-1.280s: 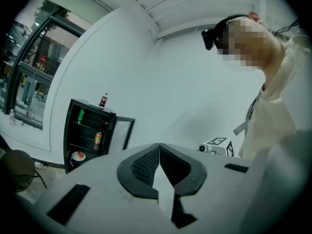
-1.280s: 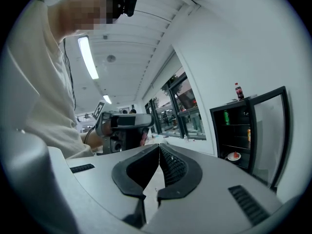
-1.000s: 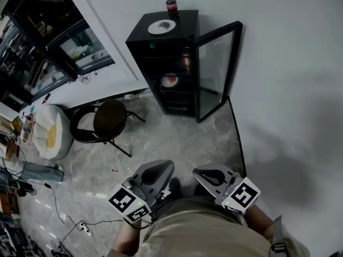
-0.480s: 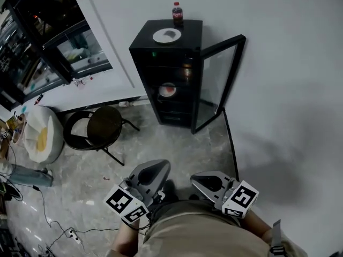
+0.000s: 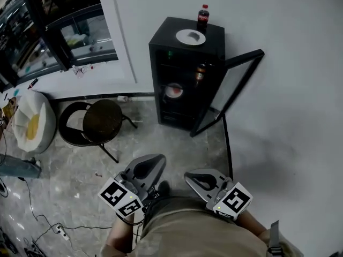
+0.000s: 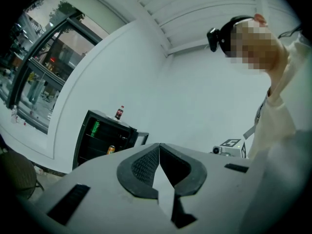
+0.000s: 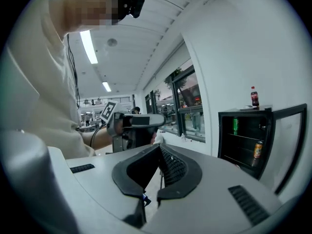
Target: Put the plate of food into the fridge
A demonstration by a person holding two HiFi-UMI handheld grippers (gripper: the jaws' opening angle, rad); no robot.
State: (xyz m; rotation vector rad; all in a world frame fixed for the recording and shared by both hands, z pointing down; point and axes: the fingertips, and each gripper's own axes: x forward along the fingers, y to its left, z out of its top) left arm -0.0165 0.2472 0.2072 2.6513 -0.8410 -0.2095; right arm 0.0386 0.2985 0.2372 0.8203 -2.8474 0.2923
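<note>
Plate (image 5: 191, 37) sits mid-top on the fridge (image 5: 214, 35), just before the cola bottle (image 5: 202, 14) at the top's back edge; the door (image 5: 236, 84) stands open. Your left gripper (image 5: 157, 158) and right gripper (image 5: 189, 175) are both empty, jaws pressed together, at your waist.

The left gripper (image 5: 151, 161) is held low in front of the torso (image 5: 198, 229), at 7 o'clock in the head view, and points toward 1 o'clock. Its jaws are closed tip to tip with nothing between them. The left cube (image 5: 121, 199) sits at its rear, above the left forearm (image 5: 119, 239).

The right gripper (image 5: 195, 176) is at 5 o'clock and points toward 11 o'clock. Its jaws are closed and empty. The right cube (image 5: 232, 199) sits at its rear, by the right forearm (image 5: 256, 228).

The grippers are near each other and apart.
</note>
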